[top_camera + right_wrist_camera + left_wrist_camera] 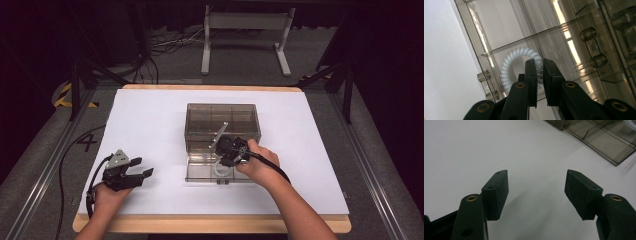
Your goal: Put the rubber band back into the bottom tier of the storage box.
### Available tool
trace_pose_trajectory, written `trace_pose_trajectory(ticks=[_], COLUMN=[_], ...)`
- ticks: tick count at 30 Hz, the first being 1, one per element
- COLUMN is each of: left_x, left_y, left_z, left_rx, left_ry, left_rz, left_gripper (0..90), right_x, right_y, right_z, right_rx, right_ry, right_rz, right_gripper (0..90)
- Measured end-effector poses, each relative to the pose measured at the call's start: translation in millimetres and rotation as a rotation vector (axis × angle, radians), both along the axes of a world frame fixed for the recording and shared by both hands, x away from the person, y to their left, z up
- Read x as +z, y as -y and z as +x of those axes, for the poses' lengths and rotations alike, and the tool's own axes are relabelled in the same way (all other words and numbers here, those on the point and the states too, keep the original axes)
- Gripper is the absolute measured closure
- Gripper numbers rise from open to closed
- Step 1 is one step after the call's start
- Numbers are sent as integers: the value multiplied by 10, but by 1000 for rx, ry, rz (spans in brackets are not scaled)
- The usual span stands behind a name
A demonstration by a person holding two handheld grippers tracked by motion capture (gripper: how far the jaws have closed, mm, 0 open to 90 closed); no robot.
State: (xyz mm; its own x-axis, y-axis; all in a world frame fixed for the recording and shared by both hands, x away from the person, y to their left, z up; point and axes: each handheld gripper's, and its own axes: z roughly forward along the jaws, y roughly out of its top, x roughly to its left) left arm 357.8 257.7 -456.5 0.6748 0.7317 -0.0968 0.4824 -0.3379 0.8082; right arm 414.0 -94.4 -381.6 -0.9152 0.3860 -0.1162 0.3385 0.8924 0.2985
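The right gripper [539, 63] has its jaws clamped on the white coil ring [510, 62] in the clear box [222, 112]. Next, let go gently. The left gripper [536, 187] waits with jaws apart.

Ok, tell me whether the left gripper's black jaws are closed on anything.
No, the left gripper stands with its jaws wide apart over the bare white table surface, nothing between them.

One legible mark: a dark "4" [87, 142] painted on the grey floor [45, 145], left of the bench [150, 115].
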Motion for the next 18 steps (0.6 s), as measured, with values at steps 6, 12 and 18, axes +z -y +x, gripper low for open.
trace_pose_trajectory(ticks=[6, 12, 18], left_x=[0, 0, 0], left_y=[1, 0, 0], left_z=[0, 0, 0], left_rx=[1, 1, 0], left_ry=[-1, -1, -1], left_rz=[0, -1, -2], left_gripper=[366, 366, 367], right_x=[-36, -78, -110], right_y=[5, -1, -4], right_z=[2, 4, 1], right_rx=[-5, -4, 3], right_ry=[-10, -20, -21], right_rz=[-2, -3, -3], right_gripper=[825, 824, 820])
